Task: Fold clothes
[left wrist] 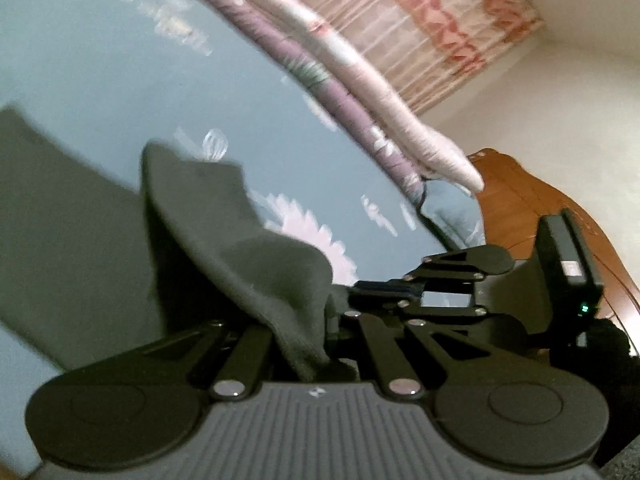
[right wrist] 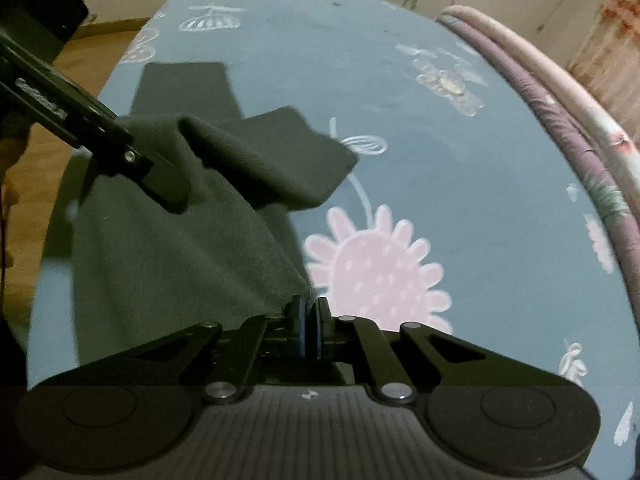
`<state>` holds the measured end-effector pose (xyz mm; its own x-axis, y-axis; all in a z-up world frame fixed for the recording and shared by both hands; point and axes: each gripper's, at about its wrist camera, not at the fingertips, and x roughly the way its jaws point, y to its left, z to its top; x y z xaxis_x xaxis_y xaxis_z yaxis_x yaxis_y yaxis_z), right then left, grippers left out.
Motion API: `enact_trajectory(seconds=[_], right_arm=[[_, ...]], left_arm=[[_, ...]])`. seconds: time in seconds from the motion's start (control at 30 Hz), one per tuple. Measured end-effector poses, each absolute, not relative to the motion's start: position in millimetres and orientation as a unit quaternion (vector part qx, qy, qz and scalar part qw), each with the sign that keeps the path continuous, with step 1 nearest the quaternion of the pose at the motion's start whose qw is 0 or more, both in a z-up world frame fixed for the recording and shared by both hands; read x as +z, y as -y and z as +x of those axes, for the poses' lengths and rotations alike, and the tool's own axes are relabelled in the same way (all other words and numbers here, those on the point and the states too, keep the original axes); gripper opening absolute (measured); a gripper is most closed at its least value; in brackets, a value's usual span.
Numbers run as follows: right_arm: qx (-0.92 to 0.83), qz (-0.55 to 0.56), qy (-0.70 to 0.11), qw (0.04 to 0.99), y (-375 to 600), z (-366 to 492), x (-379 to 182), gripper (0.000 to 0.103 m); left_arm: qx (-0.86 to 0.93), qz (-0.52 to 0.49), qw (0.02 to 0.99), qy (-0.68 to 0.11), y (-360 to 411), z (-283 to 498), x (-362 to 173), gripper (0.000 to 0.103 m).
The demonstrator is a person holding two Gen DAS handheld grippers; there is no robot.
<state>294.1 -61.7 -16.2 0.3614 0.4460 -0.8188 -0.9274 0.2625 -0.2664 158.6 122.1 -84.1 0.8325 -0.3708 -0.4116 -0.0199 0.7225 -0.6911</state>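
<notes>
Pinching one edge of the dark grey-green knitted cotton garment [right wrist: 168, 264], the right gripper [right wrist: 310, 326] has its blue-padded fingers [right wrist: 303, 332] pressed together on the fabric. The garment lies partly on the blue bedsheet printed with pink and white flowers [right wrist: 460, 184], its nearer part lifted off that sheet and bunched into folds, while a flat rectangular section stays spread on the sheet farther back. On the far side of the garment from the right gripper, the left gripper [right wrist: 172, 184] clamps another raised fold, its fingers closed on the cloth. Seen from the left wrist, the garment [left wrist: 248, 252] drapes over the left gripper [left wrist: 316, 360], hiding the fingertips. Beyond the garment, rolled purple and pink quilts [left wrist: 360, 92] line the sheet's far edge beside a brown wooden headboard [left wrist: 516, 192].
</notes>
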Motion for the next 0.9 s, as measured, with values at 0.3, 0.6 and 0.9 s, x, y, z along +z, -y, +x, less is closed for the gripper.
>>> enact_trajectory(seconds=[0.3,0.6,0.9], right_arm=[[0.443,-0.334,-0.331,0.763,60,309,-44,0.009],[0.336,-0.227,-0.374,0.834,155,299,0,0.014],[0.282,-0.129,-0.403,0.861,174,313,-52,0.015]], left_arm=[[-0.063,-0.371,0.873,-0.311,-129,163,-120,0.005],[-0.067,-0.347,0.877,-0.324,-131,166,-114,0.005],[-0.042,-0.34,0.877,-0.336,-132,161,-109,0.005]])
